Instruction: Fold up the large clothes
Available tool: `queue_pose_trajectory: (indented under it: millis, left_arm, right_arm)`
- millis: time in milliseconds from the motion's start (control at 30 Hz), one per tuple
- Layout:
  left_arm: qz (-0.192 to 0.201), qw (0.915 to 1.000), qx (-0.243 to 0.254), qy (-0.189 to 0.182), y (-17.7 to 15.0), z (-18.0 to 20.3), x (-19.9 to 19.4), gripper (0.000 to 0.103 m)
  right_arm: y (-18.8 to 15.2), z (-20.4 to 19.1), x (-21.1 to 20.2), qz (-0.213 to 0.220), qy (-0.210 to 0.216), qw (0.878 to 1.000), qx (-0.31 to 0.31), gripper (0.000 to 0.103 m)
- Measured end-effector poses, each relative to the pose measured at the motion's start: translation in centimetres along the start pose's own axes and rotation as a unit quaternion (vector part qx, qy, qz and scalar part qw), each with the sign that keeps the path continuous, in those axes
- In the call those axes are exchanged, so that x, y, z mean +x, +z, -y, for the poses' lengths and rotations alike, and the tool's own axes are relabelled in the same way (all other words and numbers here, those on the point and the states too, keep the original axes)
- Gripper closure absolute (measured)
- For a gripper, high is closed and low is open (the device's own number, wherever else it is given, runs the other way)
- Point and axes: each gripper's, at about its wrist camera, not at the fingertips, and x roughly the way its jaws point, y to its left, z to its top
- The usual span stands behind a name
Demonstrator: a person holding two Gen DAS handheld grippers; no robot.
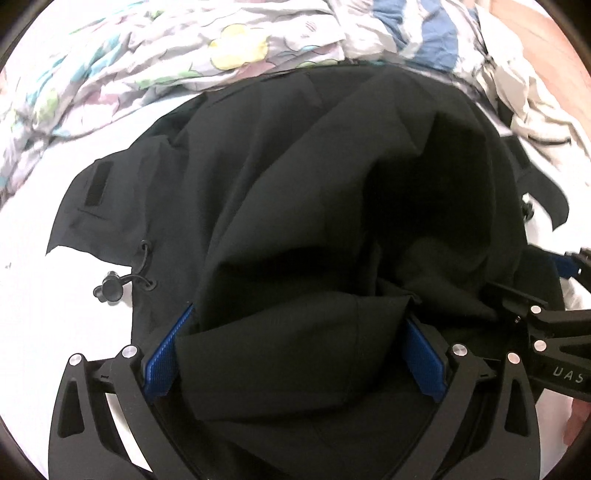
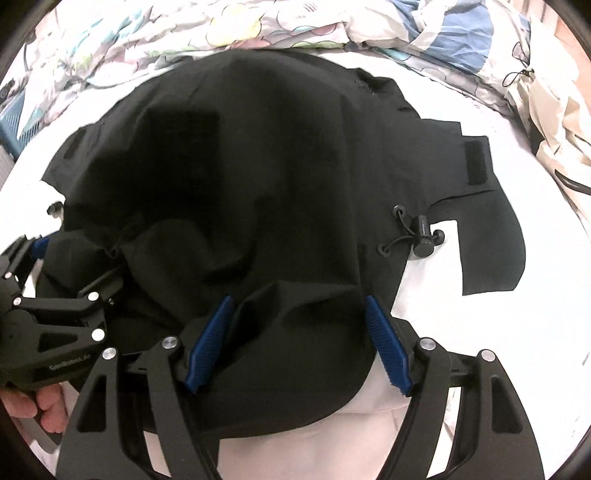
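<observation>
A large black jacket (image 1: 280, 177) lies spread on a white bed sheet (image 1: 44, 317); it also shows in the right wrist view (image 2: 229, 177). My left gripper (image 1: 295, 332) is open, its blue pads (image 1: 164, 354) wide apart with a fold of black fabric lying between them. My right gripper (image 2: 299, 325) is open too, with its blue pads (image 2: 388, 350) on either side of a bunched hem. Each gripper shows at the edge of the other's view: the right one (image 1: 546, 332) and the left one (image 2: 55, 317). A drawcord toggle (image 2: 421, 240) lies on the sheet; the other toggle (image 1: 109, 290) lies at the left.
A crumpled floral duvet (image 1: 147, 55) lies along the far side of the bed; it also shows in the right wrist view (image 2: 184, 33). A pale garment (image 2: 554, 122) lies at the far right. A blue crate (image 2: 14, 122) stands at the left edge.
</observation>
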Motion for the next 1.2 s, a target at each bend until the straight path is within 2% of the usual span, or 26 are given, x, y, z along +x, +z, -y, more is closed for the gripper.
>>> queue_pose_trajectory:
  millis: [167, 267, 300, 433, 600, 733, 800, 1000, 1200]
  left_arm:
    - [0.013, 0.9999, 0.006, 0.007, 0.2, -0.2, -1.6, 0.006]
    - [0.032, 0.9994, 0.006, 0.013, -1.0, -0.9, -5.6, 0.005]
    - [0.035, 0.9992, 0.007, 0.017, -1.7, -0.9, -6.9, 0.005]
    - [0.048, 0.9972, 0.004, 0.057, -6.4, -1.1, -13.8, 0.006]
    - [0.03, 0.9944, -0.039, 0.093, -15.5, -2.8, -21.3, 0.006]
    - [-0.005, 0.9924, -0.063, 0.105, -22.4, -4.5, -24.4, 0.006]
    - [-0.02, 0.9921, -0.073, 0.1, -25.9, -5.3, -25.6, 0.006]
    - [-0.033, 0.9934, -0.063, 0.09, -31.7, -5.2, -27.6, 0.006]
    - [-0.048, 0.9916, -0.064, 0.102, -35.9, -5.1, -27.9, 0.006]
  right_arm:
    - [0.4, 0.8, -0.2, 0.011, 0.018, 1.0, 0.001, 0.028]
    - [0.1, 1.9, -2.8, 0.028, 0.028, 0.999, 0.009, 0.028]
    - [-0.4, 2.3, -4.0, 0.033, 0.032, 0.999, 0.007, 0.025]
    - [-3.8, 3.6, -8.8, 0.047, 0.027, 0.998, -0.013, 0.02]
    - [-11.9, 6.7, -13.2, 0.018, 0.007, 1.0, -0.023, 0.019]
    - [-18.1, 9.4, -15.9, -0.009, -0.023, 1.0, 0.005, 0.019]
    - [-21.7, 10.6, -17.3, -0.023, -0.041, 0.999, 0.027, 0.019]
    - [-30.4, 11.6, -21.0, -0.031, -0.084, 0.993, 0.075, 0.019]
    - [-34.8, 12.4, -21.9, -0.047, -0.083, 0.992, 0.077, 0.019]
